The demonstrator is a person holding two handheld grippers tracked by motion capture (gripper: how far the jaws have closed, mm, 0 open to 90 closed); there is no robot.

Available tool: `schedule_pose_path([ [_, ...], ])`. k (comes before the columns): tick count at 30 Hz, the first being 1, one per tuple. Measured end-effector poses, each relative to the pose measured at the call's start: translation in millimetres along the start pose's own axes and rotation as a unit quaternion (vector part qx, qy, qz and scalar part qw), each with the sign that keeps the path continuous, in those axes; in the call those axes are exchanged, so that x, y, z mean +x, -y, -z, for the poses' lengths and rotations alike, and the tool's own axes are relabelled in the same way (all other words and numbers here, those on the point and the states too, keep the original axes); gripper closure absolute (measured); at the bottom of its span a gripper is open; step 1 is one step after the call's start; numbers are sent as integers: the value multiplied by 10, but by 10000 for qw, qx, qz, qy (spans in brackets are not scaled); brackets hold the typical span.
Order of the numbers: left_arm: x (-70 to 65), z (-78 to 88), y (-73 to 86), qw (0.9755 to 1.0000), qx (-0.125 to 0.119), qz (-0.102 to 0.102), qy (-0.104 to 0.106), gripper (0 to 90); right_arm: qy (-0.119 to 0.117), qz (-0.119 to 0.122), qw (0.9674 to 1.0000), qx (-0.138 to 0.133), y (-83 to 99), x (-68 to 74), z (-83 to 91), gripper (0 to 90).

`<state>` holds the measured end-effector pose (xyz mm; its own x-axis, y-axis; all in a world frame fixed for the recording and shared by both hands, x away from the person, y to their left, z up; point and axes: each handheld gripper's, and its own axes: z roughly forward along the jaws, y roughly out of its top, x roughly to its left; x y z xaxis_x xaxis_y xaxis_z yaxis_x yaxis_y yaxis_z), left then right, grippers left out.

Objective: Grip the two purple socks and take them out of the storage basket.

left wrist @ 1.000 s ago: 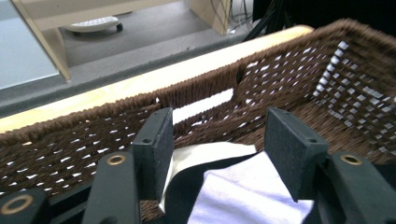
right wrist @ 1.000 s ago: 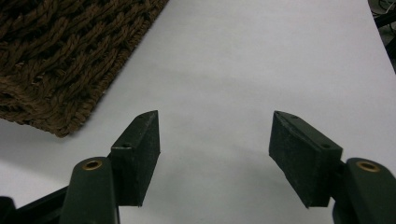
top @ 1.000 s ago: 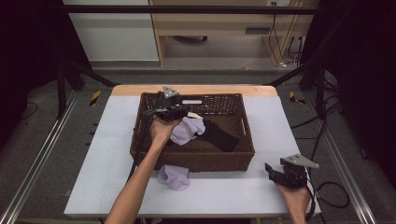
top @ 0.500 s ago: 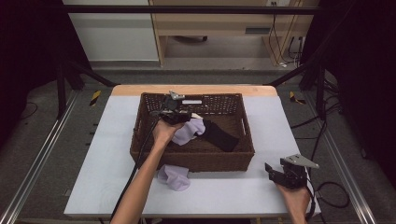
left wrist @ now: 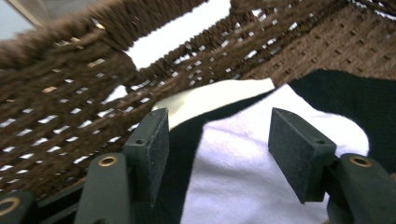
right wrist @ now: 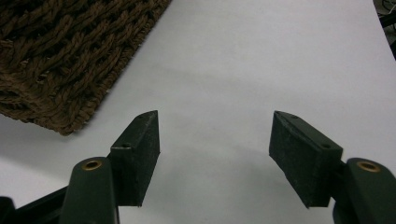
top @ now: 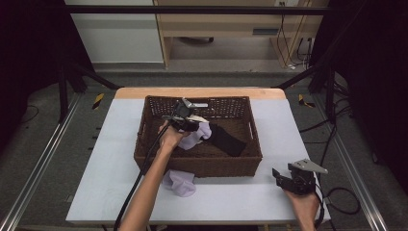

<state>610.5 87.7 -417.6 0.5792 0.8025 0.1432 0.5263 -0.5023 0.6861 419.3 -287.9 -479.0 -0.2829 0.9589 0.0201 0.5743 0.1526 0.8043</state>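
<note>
Hovering with jaws spread, just opened, over the lilac cloth (left wrist: 261, 186) in the wicker basket (top: 144, 144): left gripper (left wrist: 217, 154). Resting agape above white tabletop (right wrist: 261, 60): right gripper (right wrist: 215, 158).

Basket (top: 198, 162) sits mid-worktop (top: 106, 159). Inside it I see two cloths: one (top: 198, 137) left of centre, another (top: 226, 139) right beside it, touching. Third cloth (top: 180, 183) on worktop, touching basket's near wall. My left gripper (top: 185, 118) over basket's far-left part; right gripper (top: 288, 180) at near-right worktop corner.
</note>
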Motion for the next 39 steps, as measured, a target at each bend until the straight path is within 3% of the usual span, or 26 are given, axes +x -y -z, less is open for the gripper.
schedule_pose_path([
  [4,-18,-44,9,9998,149,-41,116,400,-14,15,10000,17,-1,4,-10,336],
  [6,-17,-80,17,9992,339,17,229,436,-10,23,10000,29,-1,10,-11,335],
  [10,-20,-110,21,9969,727,107,285,574,-23,12,10000,27,-2,9,-7,336],
  [13,15,-100,20,9943,935,402,334,731,-22,26,10000,33,0,11,-10,336],
  [17,37,-68,18,9926,993,540,441,823,-8,41,10000,36,1,10,-6,336],
  [20,30,-1,-1,9938,792,561,536,835,-2,16,10000,39,2,8,-1,336],
  [23,17,159,-27,9965,304,521,578,838,17,7,10000,17,3,-1,3,336],
  [28,36,404,-47,9986,-271,344,309,838,12,18,10000,37,4,8,2,336],
  [29,51,498,-46,9974,-557,357,290,838,26,32,10000,25,5,4,1,336],
  [30,51,498,-46,9974,-557,357,290,839,26,32,10000,25,5,4,1,336],
  [34,80,756,-46,9914,-1182,464,322,841,32,1,10000,23,6,1,6,337],
  [39,93,997,-26,9867,-1522,430,365,841,11,-21,10000,30,5,2,13,337],
])
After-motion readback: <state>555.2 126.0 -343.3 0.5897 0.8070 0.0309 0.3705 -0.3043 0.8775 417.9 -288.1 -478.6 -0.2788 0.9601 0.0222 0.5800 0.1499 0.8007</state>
